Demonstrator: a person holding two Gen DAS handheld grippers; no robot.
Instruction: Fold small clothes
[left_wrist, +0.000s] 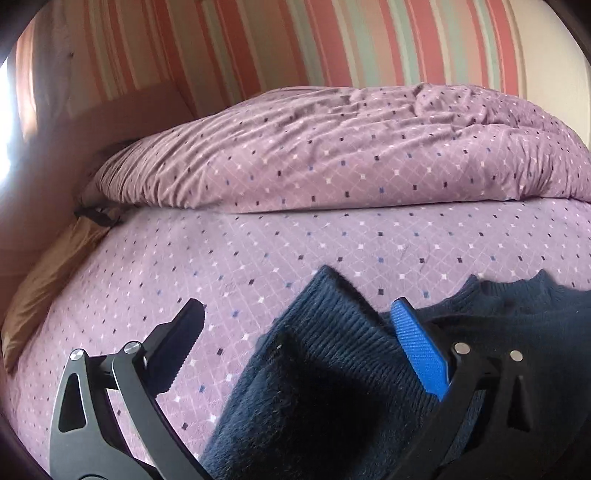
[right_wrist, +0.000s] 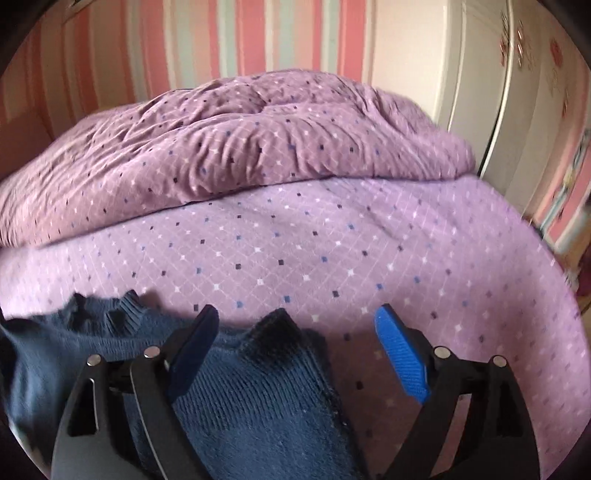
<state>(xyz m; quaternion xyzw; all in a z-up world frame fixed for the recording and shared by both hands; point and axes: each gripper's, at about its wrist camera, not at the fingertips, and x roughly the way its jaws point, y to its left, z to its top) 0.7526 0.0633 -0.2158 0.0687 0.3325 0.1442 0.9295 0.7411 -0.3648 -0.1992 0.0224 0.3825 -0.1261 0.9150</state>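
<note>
A dark navy knitted sweater (left_wrist: 325, 369) lies on the purple bed cover (left_wrist: 295, 243). In the left wrist view a folded corner of it rises between the wide-apart fingers of my left gripper (left_wrist: 299, 317), and neither pad presses on it. The frilled collar (right_wrist: 107, 310) shows at the left of the right wrist view. My right gripper (right_wrist: 297, 317) is open too, with another knit corner (right_wrist: 273, 332) lying loose between its fingers. The blue pad (right_wrist: 400, 354) is clear of the cloth.
A rumpled purple duvet (left_wrist: 351, 147) is heaped at the far side of the bed. A striped wall (left_wrist: 258, 40) stands behind it. A tan pillow (left_wrist: 48, 280) lies at the left edge, and white cupboard doors (right_wrist: 480, 74) stand to the right.
</note>
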